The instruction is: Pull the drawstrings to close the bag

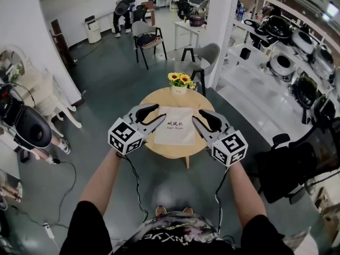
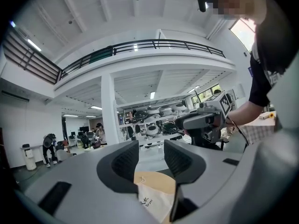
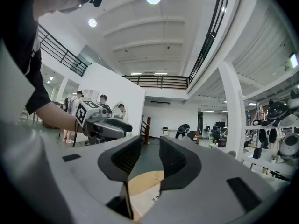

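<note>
From where I stand, the small round table (image 1: pixel 157 97) sits out in the open on the grey-green floor (image 1: pixel 111 94), with free floor on its left and near sides. The white bag (image 1: pixel 175 125) lies flat in the middle of the top. Its printed face is up, its far edge is just short of the flower pot (image 1: pixel 179 82) at the table's far rim, and its near edge is close to the near rim. The left gripper (image 1: pixel 160 112) is at the bag's left edge and the right gripper (image 1: pixel 197 117) at its right edge, both pointing inward and roughly level. I cannot tell whether either one touches the cloth. Each gripper's jaws stand a little apart with a narrow gap, and nothing is pinched in either. Through each gap only the tabletop and a corner of the bag show below. In the left gripper view a short bit of cord (image 2: pixel 140 178) hangs at the bag's corner. Behind the table it is tighter. A grey chair (image 1: pixel 206 56) stands just beyond the flowers, beside a white pillar (image 1: pixel 220 31), and shelves (image 1: pixel 287 57) crowd the right side. A cable (image 1: pixel 65 187) trails over the floor at the left, well away from the table's leg.
</note>
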### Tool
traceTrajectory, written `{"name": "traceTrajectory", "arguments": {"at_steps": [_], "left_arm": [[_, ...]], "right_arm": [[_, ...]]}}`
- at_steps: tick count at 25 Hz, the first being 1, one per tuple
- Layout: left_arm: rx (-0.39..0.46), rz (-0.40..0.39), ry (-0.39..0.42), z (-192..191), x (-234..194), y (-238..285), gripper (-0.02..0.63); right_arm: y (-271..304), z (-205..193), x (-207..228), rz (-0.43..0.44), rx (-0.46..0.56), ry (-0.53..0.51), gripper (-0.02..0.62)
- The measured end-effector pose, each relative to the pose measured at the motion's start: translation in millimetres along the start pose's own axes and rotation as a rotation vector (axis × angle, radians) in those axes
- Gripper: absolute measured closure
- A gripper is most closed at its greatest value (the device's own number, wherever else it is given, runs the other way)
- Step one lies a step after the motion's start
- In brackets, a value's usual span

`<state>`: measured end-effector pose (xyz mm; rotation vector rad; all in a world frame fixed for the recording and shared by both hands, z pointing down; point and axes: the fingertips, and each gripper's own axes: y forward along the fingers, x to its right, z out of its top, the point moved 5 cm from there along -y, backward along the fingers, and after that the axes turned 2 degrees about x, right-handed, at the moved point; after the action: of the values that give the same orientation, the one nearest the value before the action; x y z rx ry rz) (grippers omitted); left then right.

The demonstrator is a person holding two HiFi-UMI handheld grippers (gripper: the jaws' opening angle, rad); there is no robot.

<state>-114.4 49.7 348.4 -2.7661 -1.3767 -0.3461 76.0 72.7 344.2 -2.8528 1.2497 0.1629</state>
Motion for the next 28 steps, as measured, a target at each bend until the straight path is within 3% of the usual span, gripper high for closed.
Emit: {"name": "traceTrajectory", "arguments": {"at_steps": [9,28], "left_arm": [[-0.009,-0.013,0.010,-3,2,2,0.370],[-0.050,-0.047,0.068,-14,5,8,0.126]], "right_arm": [[2,-3,-3,0.022,-0.010,0.003,0.405],[7,-7,-5,0.063,0.005,0.020,0.183]]}}
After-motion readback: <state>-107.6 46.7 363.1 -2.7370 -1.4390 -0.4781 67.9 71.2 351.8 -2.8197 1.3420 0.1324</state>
